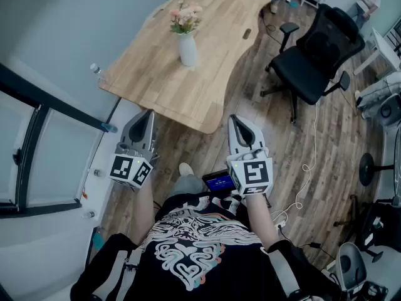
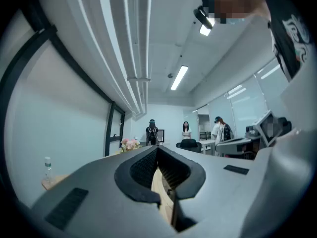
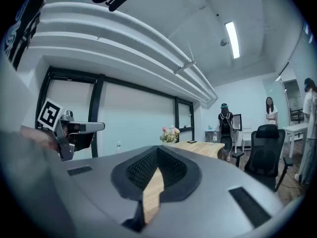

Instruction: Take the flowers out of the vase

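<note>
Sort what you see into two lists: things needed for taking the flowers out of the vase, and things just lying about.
Belongs to the job: flowers, vase, left gripper, right gripper (both shut, empty).
Lying about: table, office chair, water bottle, white cable.

The grey two-jaw left gripper [image 1: 145, 119] and its grey right gripper [image 1: 237, 123] twin are held level and side by side on bare forearms, jaws together, nothing between them.

Wooden desk [image 1: 164, 83], chair [image 1: 316, 55], seemingly laminate floor [image 1: 316, 146]
</note>
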### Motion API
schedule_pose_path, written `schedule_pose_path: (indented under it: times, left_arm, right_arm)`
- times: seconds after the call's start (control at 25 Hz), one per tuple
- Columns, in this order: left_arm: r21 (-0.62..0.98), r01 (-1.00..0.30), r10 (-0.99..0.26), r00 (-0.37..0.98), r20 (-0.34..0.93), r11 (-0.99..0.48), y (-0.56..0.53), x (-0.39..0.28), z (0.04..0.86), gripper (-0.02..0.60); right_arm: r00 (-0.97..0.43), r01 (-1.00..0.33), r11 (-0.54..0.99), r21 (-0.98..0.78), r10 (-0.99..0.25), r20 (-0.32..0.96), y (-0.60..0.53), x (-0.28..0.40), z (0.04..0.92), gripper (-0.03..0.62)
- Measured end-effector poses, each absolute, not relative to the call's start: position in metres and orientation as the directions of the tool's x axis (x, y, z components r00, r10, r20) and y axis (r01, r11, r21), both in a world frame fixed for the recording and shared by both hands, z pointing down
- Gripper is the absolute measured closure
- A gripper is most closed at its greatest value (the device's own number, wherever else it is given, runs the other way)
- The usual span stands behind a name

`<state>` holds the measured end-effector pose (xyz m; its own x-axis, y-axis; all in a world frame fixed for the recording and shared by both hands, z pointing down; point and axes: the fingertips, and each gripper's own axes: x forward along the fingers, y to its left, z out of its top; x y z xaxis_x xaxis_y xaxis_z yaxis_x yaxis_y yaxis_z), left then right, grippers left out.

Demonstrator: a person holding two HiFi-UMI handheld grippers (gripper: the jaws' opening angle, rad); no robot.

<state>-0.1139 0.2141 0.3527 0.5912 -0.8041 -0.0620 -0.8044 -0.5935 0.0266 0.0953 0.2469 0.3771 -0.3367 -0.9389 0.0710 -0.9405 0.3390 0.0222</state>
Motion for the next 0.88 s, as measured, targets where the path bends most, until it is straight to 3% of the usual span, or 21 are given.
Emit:
schedule_pose_path:
  times: [0.24,0.88]
  left_arm:
    - [-0.016,-0.828,-0.828,0.561,-0.001,-0.561,0.212,-0.11,0.362,0.578]
    - [-0.036,-0.835,-0.836,0.549,0.022,-0.549,0.202,-0.094,0.365,0.578]
  right_arm:
    - [-0.345,-0.938,0.347,0.013,-0.936,0.074,0.248,0.1,0.38,0.589]
    - [-0.362,-0.932,0.362,-0.016,-0.93,0.065,0.24,0.117,0.38,0.589]
